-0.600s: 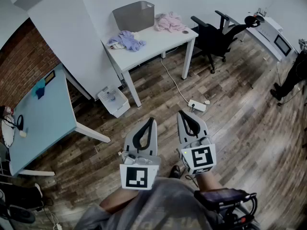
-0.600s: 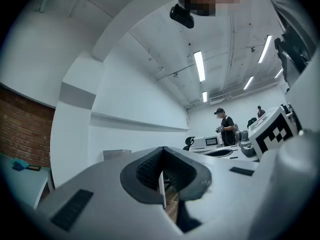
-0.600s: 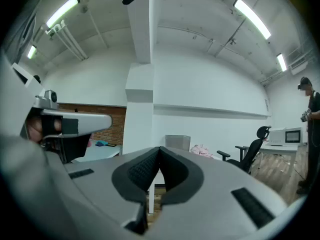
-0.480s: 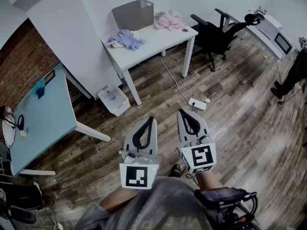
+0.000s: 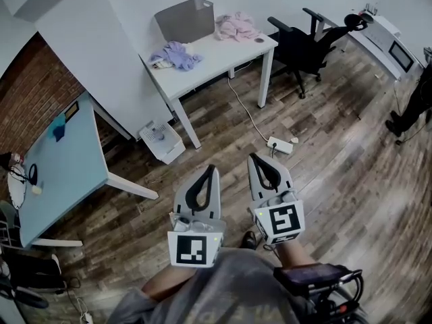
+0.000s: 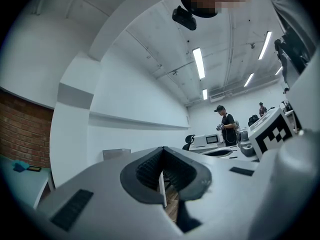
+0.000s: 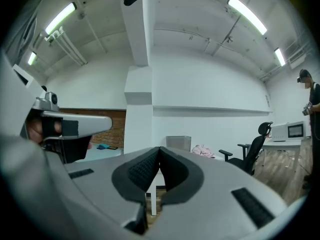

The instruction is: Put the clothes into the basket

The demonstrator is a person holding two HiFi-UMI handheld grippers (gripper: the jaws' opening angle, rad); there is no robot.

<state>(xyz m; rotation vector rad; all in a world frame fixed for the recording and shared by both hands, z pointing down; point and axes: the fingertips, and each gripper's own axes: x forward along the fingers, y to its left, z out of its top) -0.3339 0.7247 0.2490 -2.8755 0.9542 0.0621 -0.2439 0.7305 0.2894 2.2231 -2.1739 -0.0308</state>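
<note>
I hold the left gripper [image 5: 212,170] and right gripper [image 5: 256,159] closed and empty, with the lilac garment [image 5: 177,55] well ahead, nearer the left one.

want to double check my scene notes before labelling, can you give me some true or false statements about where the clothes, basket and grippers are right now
1. The grey basket stands on the white table. True.
2. The pink clothes are already in the basket. False: they lie on the table, to the right of the basket in the head view.
3. The left gripper and right gripper both have their fingers closed on nothing. True.
4. The left gripper holds the purple clothes. False: they lie on the table in front of the basket, far from both grippers.
5. A black office chair stands beside the table. True.
</note>
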